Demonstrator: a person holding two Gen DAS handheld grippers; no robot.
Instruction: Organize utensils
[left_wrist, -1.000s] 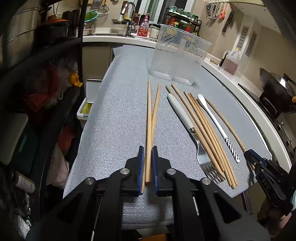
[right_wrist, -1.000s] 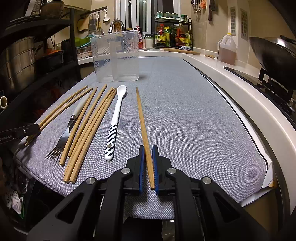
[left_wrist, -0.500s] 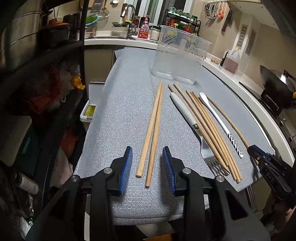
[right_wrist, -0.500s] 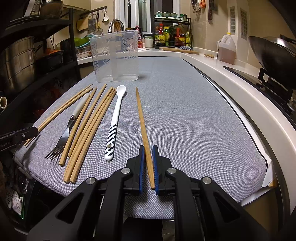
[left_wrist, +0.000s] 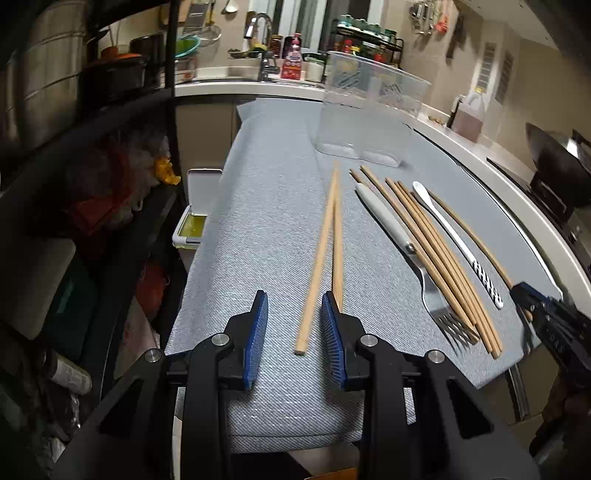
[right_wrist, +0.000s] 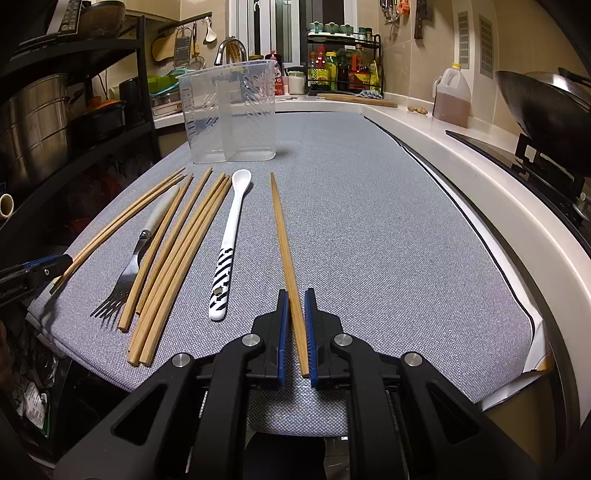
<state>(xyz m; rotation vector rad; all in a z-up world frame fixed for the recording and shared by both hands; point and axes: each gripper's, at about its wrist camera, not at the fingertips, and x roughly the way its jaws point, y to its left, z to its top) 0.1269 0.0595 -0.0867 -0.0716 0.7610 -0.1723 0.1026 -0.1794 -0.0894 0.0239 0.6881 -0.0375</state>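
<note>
Since a second ago the left gripper (left_wrist: 295, 332) has let go of its chopstick pair (left_wrist: 327, 251); its jaws are closing slightly around one loose stick. The right gripper (right_wrist: 294, 332) is pinching one plain wooden chopstick (right_wrist: 283, 243) lying on the grey mat (right_wrist: 369, 229). No readable writing.

L gripper (left_wrist: 294, 341) tilted down over the worktop (left_wrist: 258, 221), blue-padded fingers (left_wrist: 256, 339) apart and closing, gripping nothing, one chopstick (left_wrist: 317, 266) lying loose between them. R gripper (right_wrist: 294, 338) same downward tilt, fingers clamped on a single chopstick (right_wrist: 286, 254).
</note>
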